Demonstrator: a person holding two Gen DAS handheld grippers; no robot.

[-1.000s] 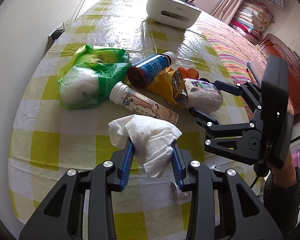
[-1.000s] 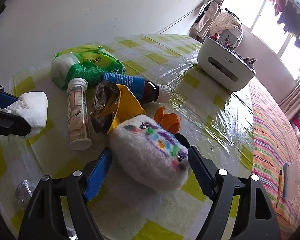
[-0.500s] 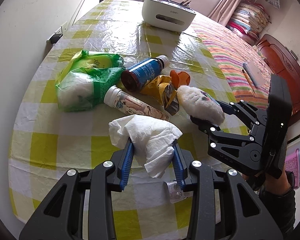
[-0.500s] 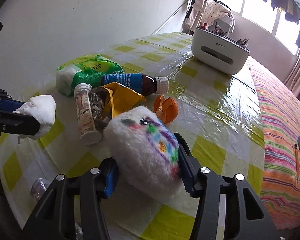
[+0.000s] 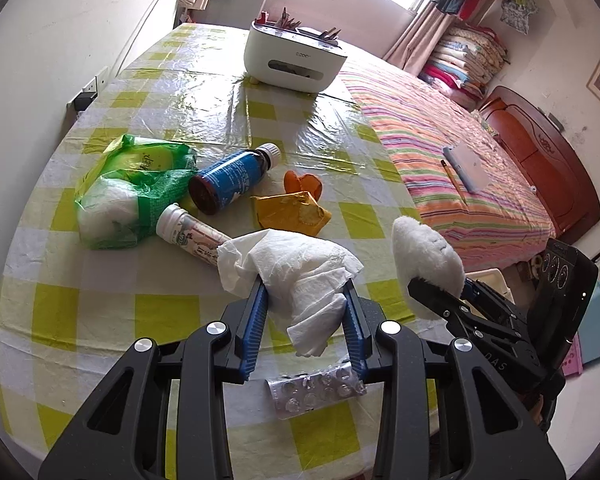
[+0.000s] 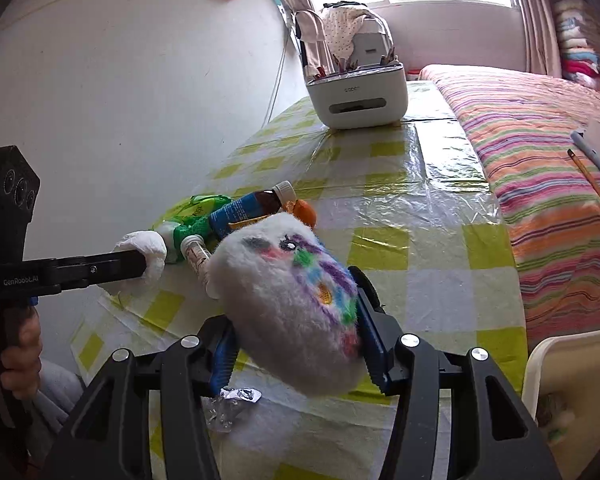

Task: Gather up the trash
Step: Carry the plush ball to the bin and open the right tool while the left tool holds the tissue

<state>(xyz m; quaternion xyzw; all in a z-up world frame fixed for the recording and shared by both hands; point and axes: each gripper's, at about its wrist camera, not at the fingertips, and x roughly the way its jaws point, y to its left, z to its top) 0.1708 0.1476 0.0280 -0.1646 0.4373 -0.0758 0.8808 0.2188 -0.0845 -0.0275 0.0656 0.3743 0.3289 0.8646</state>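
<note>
Bedroom table with yellow-checked plastic cloth, striped bed alongside. Left gripper clamped on crumpled white tissue, held above the cloth near the front edge. Right gripper clamped on fluffy white plush toy with coloured stitching, lifted off the table. Left on the cloth: green plastic bag, blue-labelled brown bottle lying down, white-capped tube, yellow wrapper, orange peel, empty blister pack under left fingers. White tissue box at far end.
</note>
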